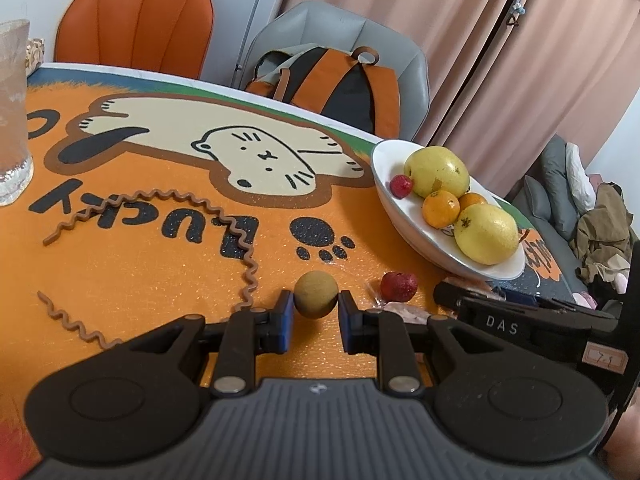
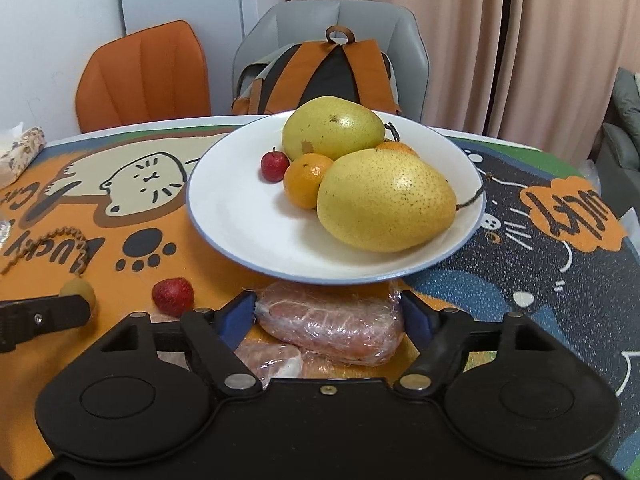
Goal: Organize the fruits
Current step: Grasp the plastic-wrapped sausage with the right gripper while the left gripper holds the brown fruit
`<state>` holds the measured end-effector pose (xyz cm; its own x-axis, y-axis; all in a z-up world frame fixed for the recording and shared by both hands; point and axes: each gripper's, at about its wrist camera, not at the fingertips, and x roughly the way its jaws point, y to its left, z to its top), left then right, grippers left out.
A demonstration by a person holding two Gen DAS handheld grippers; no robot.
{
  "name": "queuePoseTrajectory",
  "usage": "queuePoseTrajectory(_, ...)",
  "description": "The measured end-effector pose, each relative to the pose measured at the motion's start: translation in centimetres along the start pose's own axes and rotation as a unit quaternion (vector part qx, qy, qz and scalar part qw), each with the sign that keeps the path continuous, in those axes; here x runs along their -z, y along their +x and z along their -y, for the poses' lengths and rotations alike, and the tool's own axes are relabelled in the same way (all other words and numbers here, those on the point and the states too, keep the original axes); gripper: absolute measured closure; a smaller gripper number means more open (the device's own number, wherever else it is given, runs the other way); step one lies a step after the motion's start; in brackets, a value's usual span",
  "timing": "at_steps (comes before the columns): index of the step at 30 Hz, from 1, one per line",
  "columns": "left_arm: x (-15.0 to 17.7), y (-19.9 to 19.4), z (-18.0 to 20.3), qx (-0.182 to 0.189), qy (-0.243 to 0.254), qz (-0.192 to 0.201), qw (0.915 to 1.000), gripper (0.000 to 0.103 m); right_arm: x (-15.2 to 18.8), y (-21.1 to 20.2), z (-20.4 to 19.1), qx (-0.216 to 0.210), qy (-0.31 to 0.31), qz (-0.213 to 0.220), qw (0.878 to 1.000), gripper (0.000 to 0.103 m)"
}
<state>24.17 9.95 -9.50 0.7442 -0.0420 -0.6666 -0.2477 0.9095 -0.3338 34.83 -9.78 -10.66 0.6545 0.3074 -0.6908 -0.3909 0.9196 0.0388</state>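
My left gripper [image 1: 316, 304] is shut on a small round tan fruit [image 1: 316, 294], pinched between its blue pads just above the orange mat; the same fruit [image 2: 78, 292] shows at the left of the right wrist view. A red bumpy fruit [image 1: 399, 286] [image 2: 173, 296] lies on the mat between the two grippers. My right gripper [image 2: 329, 308] has its pads against both ends of a plastic-wrapped pink piece [image 2: 332, 320], just in front of the white plate [image 2: 248, 216]. The plate holds two yellow pears [image 2: 384, 200], two oranges [image 2: 306, 180] and a small red fruit [image 2: 274, 165].
More wrapped pink pieces [image 2: 272, 360] lie under the right gripper. A wavy brown cord [image 1: 240, 236] and a tall glass [image 1: 12, 120] sit on the left of the mat. An orange chair [image 1: 136, 20] and a grey chair with a backpack [image 1: 340, 80] stand behind the table.
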Motion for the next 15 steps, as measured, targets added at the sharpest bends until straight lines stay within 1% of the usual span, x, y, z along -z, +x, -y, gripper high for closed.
queuePoseTrajectory(5,0.1,-0.8,0.3,0.000,0.003,0.005,1.0000,0.081,0.4,-1.0,0.8,-0.018,0.020,-0.005,1.000,0.031)
queuePoseTrajectory(15,0.6,-2.2,1.0,0.005,0.004,0.018,0.9998,0.081,1.0,-3.6,1.5,-0.030,0.021,0.014,0.999,0.031)
